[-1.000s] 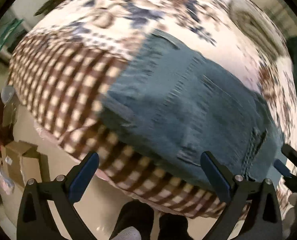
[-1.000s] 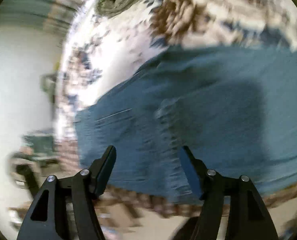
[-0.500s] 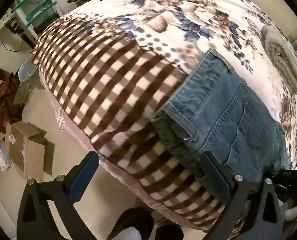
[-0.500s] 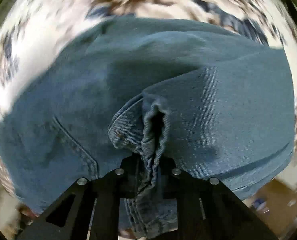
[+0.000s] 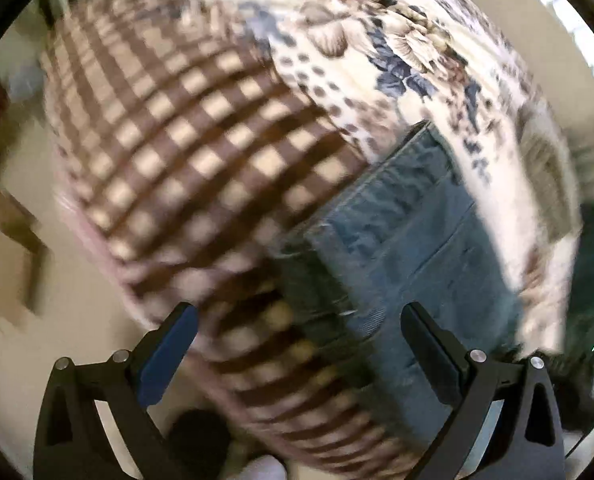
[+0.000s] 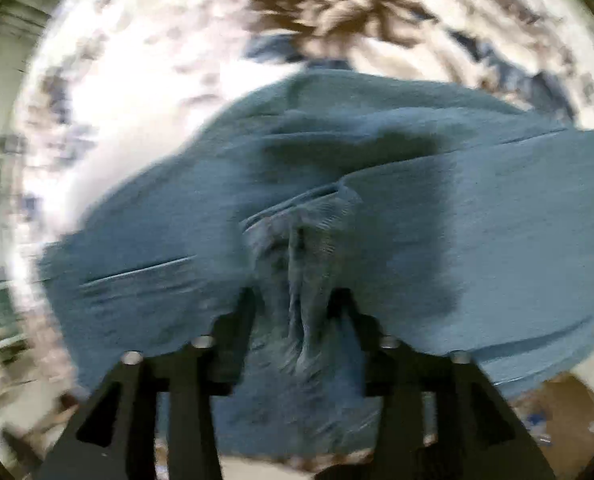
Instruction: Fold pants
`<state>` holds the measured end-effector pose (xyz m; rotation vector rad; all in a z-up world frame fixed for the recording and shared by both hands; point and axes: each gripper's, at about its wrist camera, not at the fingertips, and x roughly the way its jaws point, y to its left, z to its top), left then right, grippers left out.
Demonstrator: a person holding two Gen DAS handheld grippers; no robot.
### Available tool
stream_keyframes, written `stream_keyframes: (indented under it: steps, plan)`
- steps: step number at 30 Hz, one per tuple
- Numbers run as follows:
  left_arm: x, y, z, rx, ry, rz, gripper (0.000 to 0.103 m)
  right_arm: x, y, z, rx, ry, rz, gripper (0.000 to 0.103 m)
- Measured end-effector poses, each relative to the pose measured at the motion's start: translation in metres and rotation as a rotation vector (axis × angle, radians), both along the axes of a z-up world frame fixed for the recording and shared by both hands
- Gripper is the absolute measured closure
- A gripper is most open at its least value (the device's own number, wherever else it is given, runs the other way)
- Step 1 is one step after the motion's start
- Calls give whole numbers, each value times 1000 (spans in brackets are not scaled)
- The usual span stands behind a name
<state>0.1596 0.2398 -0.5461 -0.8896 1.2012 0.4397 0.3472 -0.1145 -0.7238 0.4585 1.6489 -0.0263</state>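
Right tongs (image 6: 293,300), half second ago pinched tight on jeans (image 6: 337,220) fold, have just been opening; bunched denim left loosely between jaws. Left tongs (image 5: 297,344) spread wide, empty, above jeans at bed (image 5: 185,128) near edge. Risk judged: released fold springing open, or denim snagged on withdrawal, dragged off edge.

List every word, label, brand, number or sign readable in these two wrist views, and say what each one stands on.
None can be read in either view.
The jeans show seams and stitching only, no tag or brand patch.
The blanket carries brown checks and a floral print, no lettering.
The cardboard box at the left edge of the left wrist view is too blurred to tell whether it bears any print.
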Motion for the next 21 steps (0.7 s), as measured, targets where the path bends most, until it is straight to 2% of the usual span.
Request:
stream_keyframes:
  steps: [2, 3, 4, 5, 7, 10, 14, 16, 17, 19, 21]
  plan:
    - [5, 4, -16, -111, -35, 60, 7, -8, -9, 12, 53, -40, -1, 44]
    - [9, 6, -26, -159, -47, 81, 22, -12, -14, 16, 54, -72, 11, 44]
    - [12, 6, -32, -179, -47, 98, 47, -17, -18, 21, 45, -107, 26, 43]
    - [15, 7, -41, -201, -47, 119, 51, -23, -19, 22, 36, -125, 50, 43]
    - [17, 7, -44, -198, -72, 151, 61, -28, -15, 18, 28, -100, 71, 43]
    - [13, 0, -33, -165, -126, 163, 72, -38, -8, -1, 45, -60, 38, 43]
    - [3, -4, -11, -178, -228, 163, 73, -45, -19, -10, 60, -64, -6, 43]
    - [3, -3, -13, -177, -245, 158, 72, -47, -23, -10, 54, -63, -7, 43]
    - [6, -1, -19, -180, -240, 161, 69, -46, -22, -11, 48, -61, 1, 43]
    - [12, 6, -43, -208, -232, 183, 55, -41, -18, -11, 38, -64, 19, 43]
    - [11, 12, -63, -275, -255, 230, 52, -38, -15, -9, 40, -61, 29, 43]
